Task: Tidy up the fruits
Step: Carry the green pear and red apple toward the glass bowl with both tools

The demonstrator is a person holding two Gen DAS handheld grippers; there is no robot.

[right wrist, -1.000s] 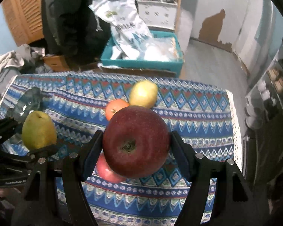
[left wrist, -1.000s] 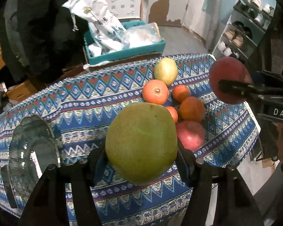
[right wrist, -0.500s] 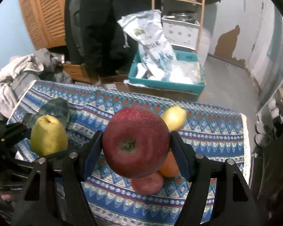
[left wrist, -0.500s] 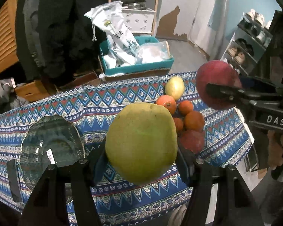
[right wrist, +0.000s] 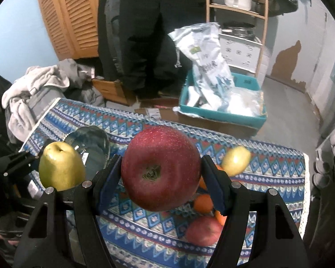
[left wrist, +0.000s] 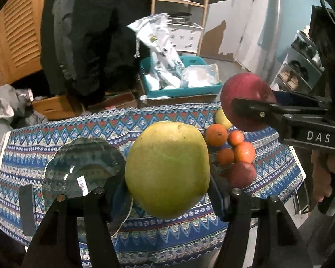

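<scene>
The left gripper (left wrist: 167,192) is clamped on a green pear (left wrist: 167,169), held in the air above the desk (left wrist: 55,131) beside the glass bowl (left wrist: 82,167) near the desk's left edge. The right gripper (right wrist: 160,178) is clamped on a red apple (right wrist: 160,169), also aloft. Oranges (left wrist: 216,131), a yellow pear (right wrist: 236,160) and a second apple (left wrist: 243,174) sit clustered near the desk's right edge.
</scene>
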